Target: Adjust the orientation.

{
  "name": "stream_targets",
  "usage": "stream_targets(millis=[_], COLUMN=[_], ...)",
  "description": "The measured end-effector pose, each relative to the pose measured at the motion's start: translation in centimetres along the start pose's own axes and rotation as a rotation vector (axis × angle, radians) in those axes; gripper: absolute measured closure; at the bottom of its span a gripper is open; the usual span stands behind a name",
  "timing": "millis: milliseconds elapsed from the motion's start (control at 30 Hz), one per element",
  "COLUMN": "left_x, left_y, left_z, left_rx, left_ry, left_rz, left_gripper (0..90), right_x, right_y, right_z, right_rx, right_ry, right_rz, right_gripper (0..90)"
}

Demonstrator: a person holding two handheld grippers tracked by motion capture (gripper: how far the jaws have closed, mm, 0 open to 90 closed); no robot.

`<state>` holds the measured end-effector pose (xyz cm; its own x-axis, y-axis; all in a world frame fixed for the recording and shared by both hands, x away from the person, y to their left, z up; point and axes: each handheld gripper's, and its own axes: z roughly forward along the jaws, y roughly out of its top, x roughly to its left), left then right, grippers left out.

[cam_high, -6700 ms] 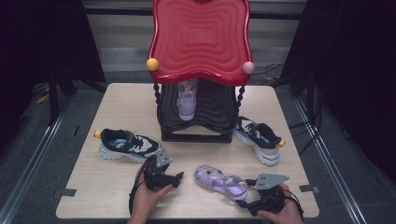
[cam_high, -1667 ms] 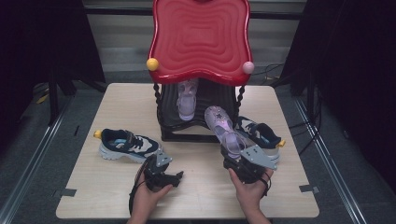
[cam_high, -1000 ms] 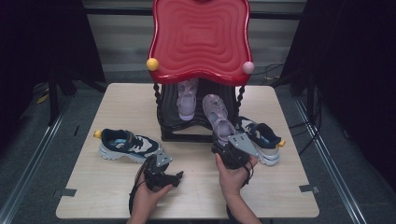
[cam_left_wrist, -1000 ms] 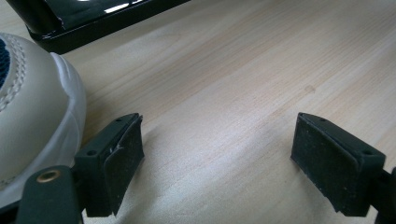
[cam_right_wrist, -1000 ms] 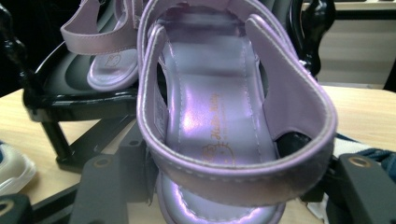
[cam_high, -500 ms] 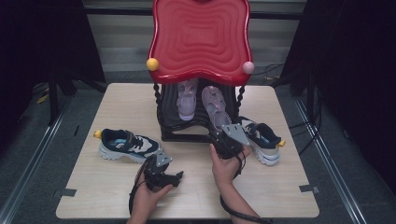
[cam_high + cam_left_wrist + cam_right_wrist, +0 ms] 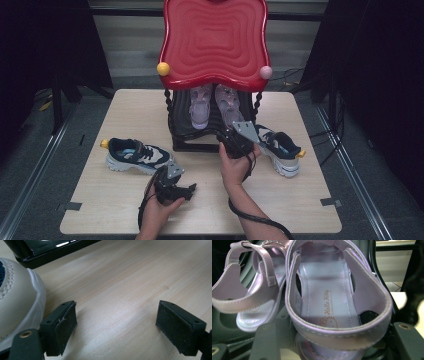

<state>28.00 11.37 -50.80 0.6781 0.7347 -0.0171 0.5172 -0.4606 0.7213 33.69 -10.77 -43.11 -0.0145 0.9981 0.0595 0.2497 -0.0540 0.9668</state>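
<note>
- Gripping the heel of a lilac sandal in my right gripper, I have my jaws closed on either side of its back strap, and the insole print reading "Hello Kitty" faces me.
- The held sandal sits just ahead of my right jaws, toe pointing away, on the black shoe rack under the rack's red wavy top.
- Its twin, a second lilac sandal, stands just to the left of my right jaws on the same rack, close beside the held one; I cannot tell whether they touch.
- My left gripper rests low on the desk with its jaws open, bare wood between them.
- The white toe of a navy-and-white sneaker bulges just beside my left gripper's left jaw.
- Another sneaker lies to the right of my right gripper, near it on the desk.
</note>
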Motion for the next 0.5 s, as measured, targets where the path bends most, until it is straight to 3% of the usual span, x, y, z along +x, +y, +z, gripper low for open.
stream_targets(millis=[133,500], left_x=[0.0,0.0], left_y=[0.0,0.0], left_z=[0.0,0.0], left_rx=[0.0,0.004], left_ry=[0.0,-0.001], left_rz=[0.0,0.006], left_gripper=[16.2,16.1], right_x=[0.4,1.2], right_y=[0.6,1.4], right_z=[0.8,3.0], right_rx=[-0.003,0.019], right_ry=[-0.023,-0.056], right_rz=[0.026,0.031], right_gripper=[37.2,37.1])
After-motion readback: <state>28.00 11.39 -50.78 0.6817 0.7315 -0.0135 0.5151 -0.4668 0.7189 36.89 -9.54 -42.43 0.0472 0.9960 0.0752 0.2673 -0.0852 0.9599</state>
